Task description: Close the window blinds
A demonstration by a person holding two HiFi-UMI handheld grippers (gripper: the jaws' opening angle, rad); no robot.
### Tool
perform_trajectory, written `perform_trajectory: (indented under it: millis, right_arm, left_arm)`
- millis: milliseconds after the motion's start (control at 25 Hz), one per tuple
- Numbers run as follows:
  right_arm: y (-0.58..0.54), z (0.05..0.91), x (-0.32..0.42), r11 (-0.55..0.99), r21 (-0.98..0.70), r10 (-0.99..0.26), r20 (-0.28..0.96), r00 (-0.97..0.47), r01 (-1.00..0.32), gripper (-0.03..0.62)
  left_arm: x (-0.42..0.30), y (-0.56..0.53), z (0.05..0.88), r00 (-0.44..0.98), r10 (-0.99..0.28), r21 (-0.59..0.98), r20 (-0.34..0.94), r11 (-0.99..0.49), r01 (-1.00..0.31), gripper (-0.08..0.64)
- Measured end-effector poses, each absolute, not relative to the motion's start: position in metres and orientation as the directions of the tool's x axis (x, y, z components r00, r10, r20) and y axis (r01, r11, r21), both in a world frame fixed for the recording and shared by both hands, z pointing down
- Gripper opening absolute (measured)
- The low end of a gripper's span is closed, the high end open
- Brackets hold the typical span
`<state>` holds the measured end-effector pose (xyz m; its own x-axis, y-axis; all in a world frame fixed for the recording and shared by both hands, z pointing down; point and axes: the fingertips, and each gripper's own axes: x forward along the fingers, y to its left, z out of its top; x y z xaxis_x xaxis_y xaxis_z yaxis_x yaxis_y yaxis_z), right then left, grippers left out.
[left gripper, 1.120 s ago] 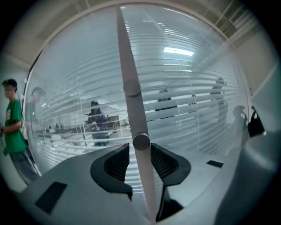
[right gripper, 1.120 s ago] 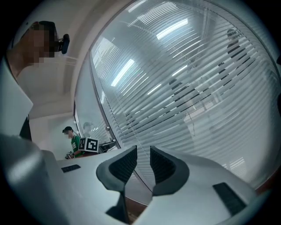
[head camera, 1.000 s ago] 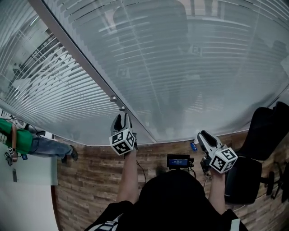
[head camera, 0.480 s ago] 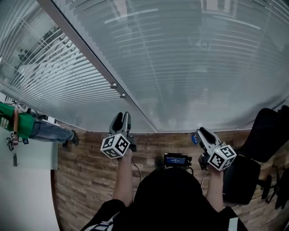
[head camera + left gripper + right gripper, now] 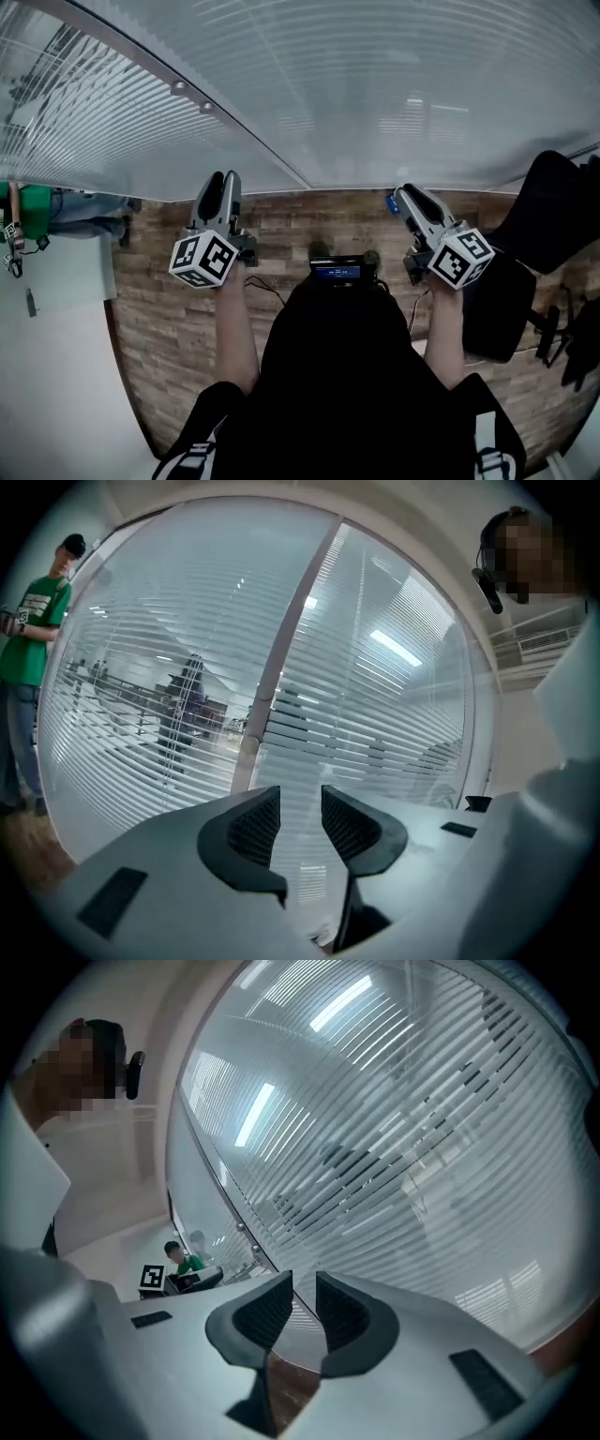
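The window blinds fill the top of the head view behind glass. The left panel (image 5: 84, 122) has its slats tilted so the room beyond shows through. The right panel (image 5: 375, 84) looks nearly solid white. A slanted frame post (image 5: 253, 141) with two small round knobs (image 5: 178, 87) divides them. My left gripper (image 5: 217, 183) is open and empty, a short way below the knobs, and points at the post (image 5: 281, 658). My right gripper (image 5: 403, 194) is open with a narrow gap and holds nothing. It faces the right panel (image 5: 403, 1129) near its lower edge.
A person in a green shirt (image 5: 28, 211) stands at the far left beyond the glass (image 5: 28, 639). A black chair (image 5: 553, 216) stands at the right. Wood-plank floor (image 5: 169, 319) runs below the window. A small device with a lit screen (image 5: 336, 272) sits at my chest.
My left gripper has drawn back from the knobs on the post, which its tips nearly touched a second ago. The head view has tipped down, showing more floor. The right gripper rose slightly.
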<state>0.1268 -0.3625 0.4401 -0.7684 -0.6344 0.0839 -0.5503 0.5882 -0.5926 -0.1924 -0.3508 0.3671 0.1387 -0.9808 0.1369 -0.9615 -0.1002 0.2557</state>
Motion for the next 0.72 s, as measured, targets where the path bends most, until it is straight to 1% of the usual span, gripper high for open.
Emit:
perform_trajectory:
  millis: [200,360,560,720]
  right_arm:
    - [-0.351,0.447,0.13,0.574,-0.607,-0.653,0.067,-0.754,-0.55,0.078]
    - [-0.321,0.449,0.123,0.562,-0.59,-0.68,0.069,-0.73,-0.579,0.078]
    - [-0.284,0.49,0.097,0.515,-0.549,-0.725,0.133,-0.676,-0.659,0.078]
    - [-0.213,0.503,0.078,0.45,-0.534,-0.766,0.183,-0.617,-0.716,0.078]
  left_arm:
    - [-0.196,-0.333,0.357,0.156,-0.98,0.235,0.122,-0.124,-0.964,0.145]
    - [-0.192,-0.317,0.351,0.223,-0.973,0.232,0.064,-0.203,-0.951,0.144]
    - [-0.207,-0.301,0.402,0.343,-0.939,0.256,0.023,-0.326,-0.91,0.144]
    - [-0.222,-0.264,0.432,0.413,-0.911,0.273,0.023,-0.391,-0.879,0.145]
